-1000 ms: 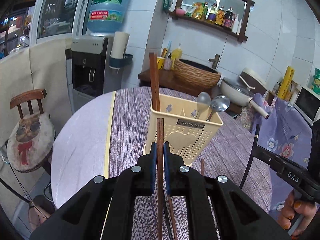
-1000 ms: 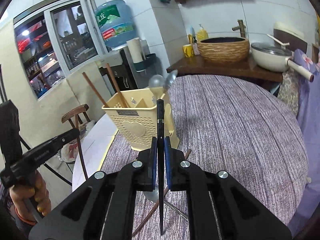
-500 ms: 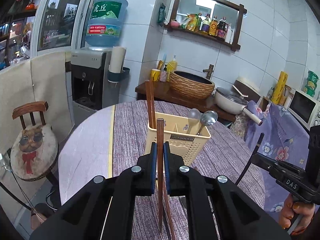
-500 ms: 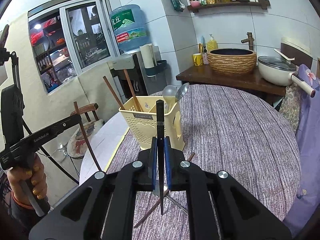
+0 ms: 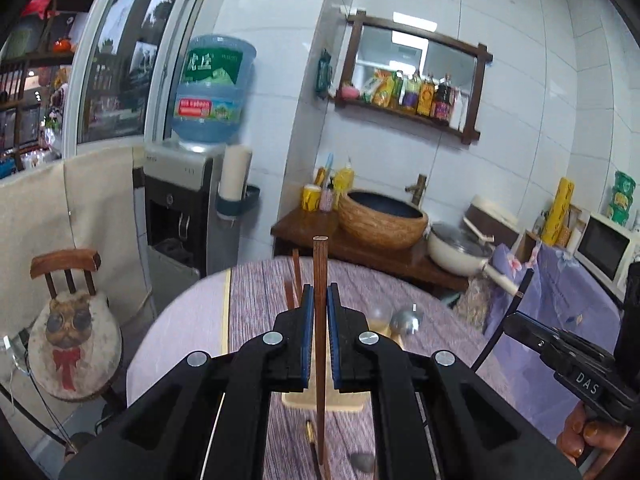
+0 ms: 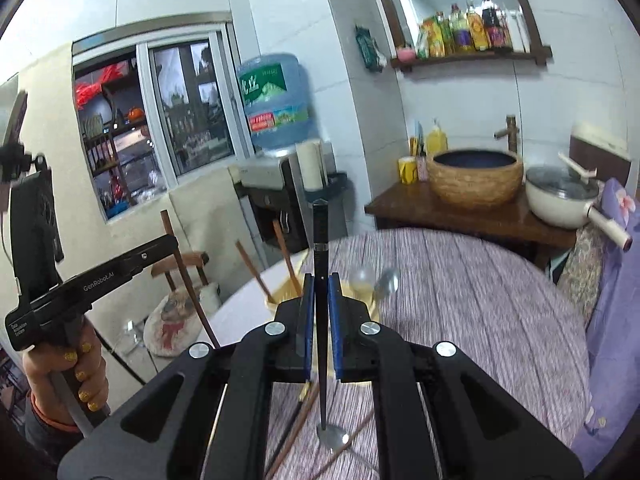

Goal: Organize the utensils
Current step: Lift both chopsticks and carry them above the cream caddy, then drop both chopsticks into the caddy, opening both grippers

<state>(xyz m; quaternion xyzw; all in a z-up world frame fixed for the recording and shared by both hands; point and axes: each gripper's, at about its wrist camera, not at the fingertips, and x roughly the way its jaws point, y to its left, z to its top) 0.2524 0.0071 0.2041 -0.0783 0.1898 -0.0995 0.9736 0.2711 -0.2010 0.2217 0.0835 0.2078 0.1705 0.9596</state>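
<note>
Both raised since the earlier frame, yellow caddy (image 6: 280, 294) now low, mostly hidden behind jaws. Left hand-held gripper (image 5: 319, 330) clamped on upright brown chopstick (image 5: 319, 280), clear of the worktop (image 5: 256, 292). Right hand-held gripper (image 6: 319, 324) clamped on black-handled spoon (image 6: 321, 248), bowl end hanging down above loose chopsticks (image 6: 296, 432) on the striped cloth. Two chopsticks and two spoons standing in caddy. Caddy compartments not discernible.

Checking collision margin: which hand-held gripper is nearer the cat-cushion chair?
Left. The left hand-held gripper is on the chair's side of the table; the right hand-held gripper is farther over, with the left one between it and the chair.
</note>
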